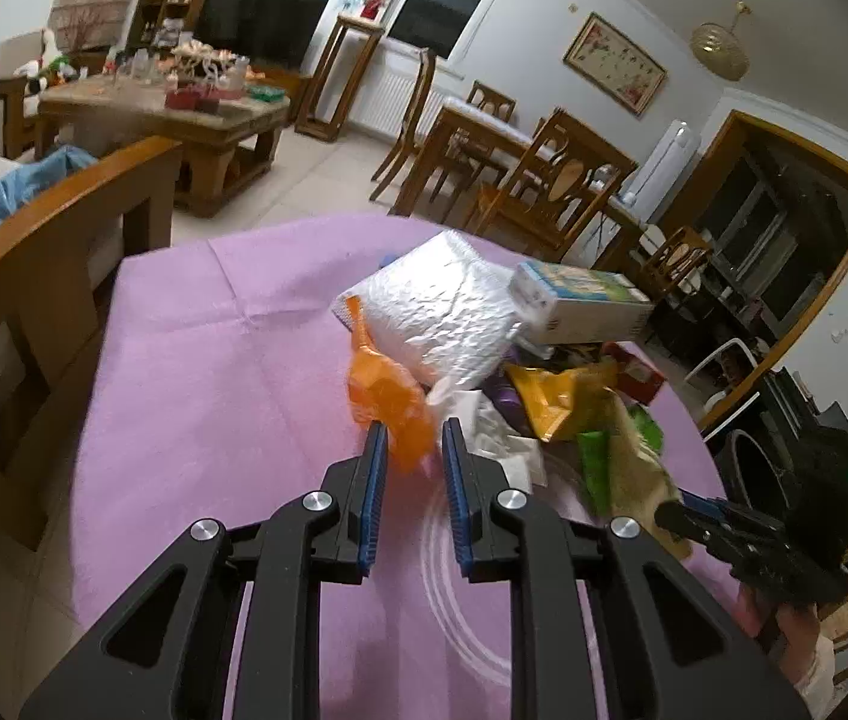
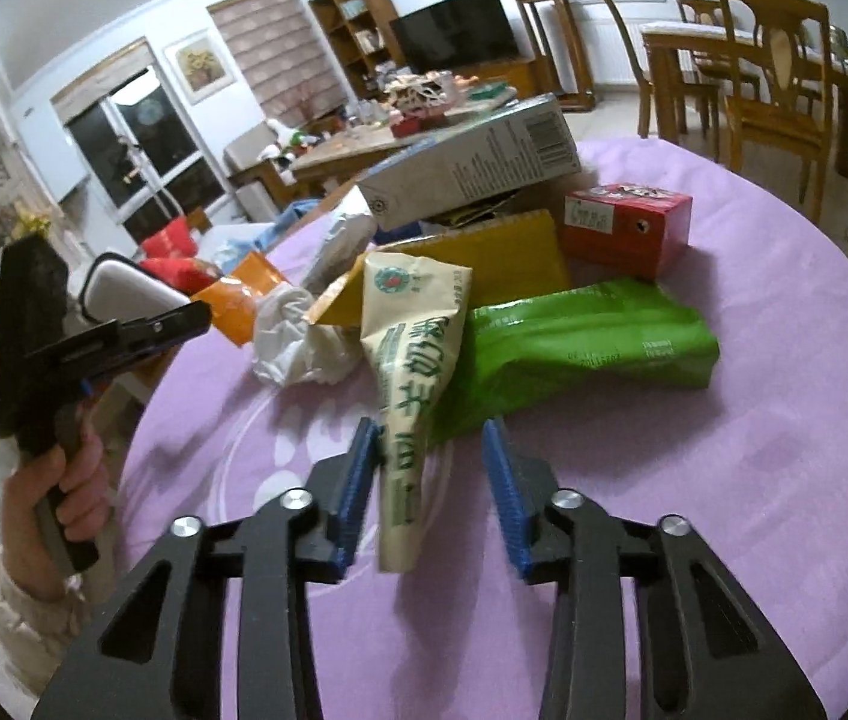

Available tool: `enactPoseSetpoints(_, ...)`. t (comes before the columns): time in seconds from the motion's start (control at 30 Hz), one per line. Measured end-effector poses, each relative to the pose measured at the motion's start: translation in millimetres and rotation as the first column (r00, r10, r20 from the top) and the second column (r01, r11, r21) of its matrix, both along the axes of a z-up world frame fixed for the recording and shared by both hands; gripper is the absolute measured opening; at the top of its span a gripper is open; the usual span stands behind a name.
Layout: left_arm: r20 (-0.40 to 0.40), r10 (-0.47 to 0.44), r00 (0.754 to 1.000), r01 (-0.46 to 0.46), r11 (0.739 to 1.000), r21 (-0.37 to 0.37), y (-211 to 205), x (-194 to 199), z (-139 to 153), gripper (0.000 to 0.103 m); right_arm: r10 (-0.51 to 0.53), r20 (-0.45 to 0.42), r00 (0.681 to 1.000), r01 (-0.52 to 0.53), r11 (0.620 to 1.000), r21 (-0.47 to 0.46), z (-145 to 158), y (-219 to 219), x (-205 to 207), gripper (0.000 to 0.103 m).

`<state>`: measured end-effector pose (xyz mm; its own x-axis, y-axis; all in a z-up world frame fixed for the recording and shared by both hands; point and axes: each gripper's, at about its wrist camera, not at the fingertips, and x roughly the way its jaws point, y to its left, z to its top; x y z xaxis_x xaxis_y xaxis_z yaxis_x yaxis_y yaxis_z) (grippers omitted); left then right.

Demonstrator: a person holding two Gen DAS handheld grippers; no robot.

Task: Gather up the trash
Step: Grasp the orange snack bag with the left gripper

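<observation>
right gripper (image 2: 431,438) is spread wide around the cream wrapper (image 2: 408,372), lower middle, so closing off-centre could just shove it away.

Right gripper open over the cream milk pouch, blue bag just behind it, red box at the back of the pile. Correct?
Not quite: the bag behind the cream milk pouch is green, not blue, as the right wrist view shows. The rest holds: the right gripper is open over the pouch, and the red box sits at the back.
</observation>
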<state>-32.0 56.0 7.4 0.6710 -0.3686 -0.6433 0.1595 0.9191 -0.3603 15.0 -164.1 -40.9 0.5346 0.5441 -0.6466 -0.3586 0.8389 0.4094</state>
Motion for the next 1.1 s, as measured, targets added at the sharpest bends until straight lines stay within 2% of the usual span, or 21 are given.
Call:
enactPoseSetpoints(0.1, 0.006, -0.009, 1.0, 0.008, 0.999, 0.037, -2, 8, 3, 0.02, 0.002, -0.002, 1.0, -0.002, 1.0, 0.004, 1, -9, -3, 0.035)
enactPoseSetpoints(0.3, -0.121, 0.041, 0.992, -0.033, 0.997, 0.071, 2, 50, -24, 0.022, 0.053, -0.052, 0.997, -0.054, 0.998, -0.019, -17, -9, 13, 0.034)
enactPoseSetpoints(0.37, -0.12, 0.063, 0.991, -0.057, 0.997, 0.049, 8, 53, -25, 0.023, 0.06, -0.062, 0.996, -0.061, 0.998, -0.013, -19, -8, 15, 0.034)
enactPoseSetpoints(0.4, -0.108, 0.073, 0.991, -0.067, 0.996, 0.06, 9, 54, -23, 0.03, 0.059, -0.066, 0.996, -0.06, 0.998, -0.013, -20, -7, 16, 0.034)
enactPoseSetpoints(0.43, -0.086, 0.092, 0.992, -0.083, 0.991, 0.105, 8, 53, -20, 0.051, 0.056, -0.072, 0.996, -0.057, 0.998, -0.013, -21, -8, 17, 0.034)
enactPoseSetpoints(0.47, -0.071, 0.105, 0.992, -0.094, 0.984, 0.15, 7, 52, -18, 0.065, 0.053, -0.084, 0.995, -0.054, 0.998, -0.01, -22, -8, 18, 0.034)
enactPoseSetpoints(0.5, -0.054, 0.115, 0.992, -0.102, 0.975, 0.198, 5, 51, -17, 0.086, 0.054, -0.089, 0.995, -0.055, 0.998, -0.008, -27, -12, 21, 0.034)
enactPoseSetpoints(0.53, -0.032, 0.111, 0.993, -0.1, 0.962, 0.253, 1, 51, -16, 0.089, 0.054, -0.096, 0.994, -0.055, 0.998, -0.007, -28, -11, 23, 0.035)
enactPoseSetpoints(0.63, -0.03, 0.075, 0.997, -0.061, 0.944, 0.325, -5, 59, -15, 0.089, 0.057, -0.111, 0.992, -0.059, 0.998, -0.01, -31, -9, 24, 0.036)
enactPoseSetpoints(0.7, -0.037, 0.081, 0.996, -0.064, 0.942, 0.328, -1, 70, -17, 0.088, 0.053, -0.111, 0.992, -0.055, 0.998, -0.012, -30, -6, 25, 0.038)
enactPoseSetpoints(0.77, -0.05, 0.09, 0.995, -0.07, 0.946, 0.316, 4, 78, -20, 0.088, 0.058, -0.113, 0.992, -0.059, 0.998, 0.0, -32, -4, 26, 0.046)
enactPoseSetpoints(0.8, -0.057, 0.091, 0.994, -0.07, 0.95, 0.304, 7, 83, -20, 0.084, 0.059, -0.11, 0.992, -0.059, 0.998, -0.002, -31, -2, 25, 0.049)
enactPoseSetpoints(0.83, -0.075, 0.078, 0.994, -0.053, 0.956, 0.29, 8, 89, -23, 0.065, 0.053, -0.105, 0.993, -0.055, 0.998, -0.017, -33, -3, 26, 0.049)
enactPoseSetpoints(0.87, -0.092, 0.062, 0.994, -0.034, 0.96, 0.278, 8, 90, -25, 0.061, 0.044, -0.099, 0.994, -0.047, 0.998, -0.033, -32, -1, 25, 0.048)
enactPoseSetpoints(0.9, -0.11, 0.042, 0.993, -0.011, 0.962, 0.273, 7, 92, -27, 0.057, 0.04, -0.09, 0.995, -0.045, 0.997, -0.056, -31, 3, 25, 0.03)
enactPoseSetpoints(0.93, -0.128, 0.021, 0.991, 0.015, 0.961, 0.275, 4, 95, -29, 0.035, 0.037, -0.084, 0.996, -0.043, 0.997, -0.067, -31, 8, 24, 0.01)
enactPoseSetpoints(0.97, -0.146, 0.01, 0.989, 0.033, 0.958, 0.284, 1, 98, -32, 0.025, 0.028, -0.075, 0.997, -0.033, 0.997, -0.07, -29, 11, 24, 0.01)
enactPoseSetpoints(1.03, -0.141, 0.001, 0.99, 0.039, 0.96, 0.279, 0, 95, -29, 0.025, 0.027, -0.057, 0.998, -0.03, 0.998, -0.055, -24, 13, 22, 0.01)
enactPoseSetpoints(1.1, -0.099, -0.001, 0.995, 0.025, 0.969, 0.246, 5, 87, -20, 0.025, 0.038, -0.049, 0.998, -0.038, 0.999, -0.009, -18, 9, 18, 0.01)
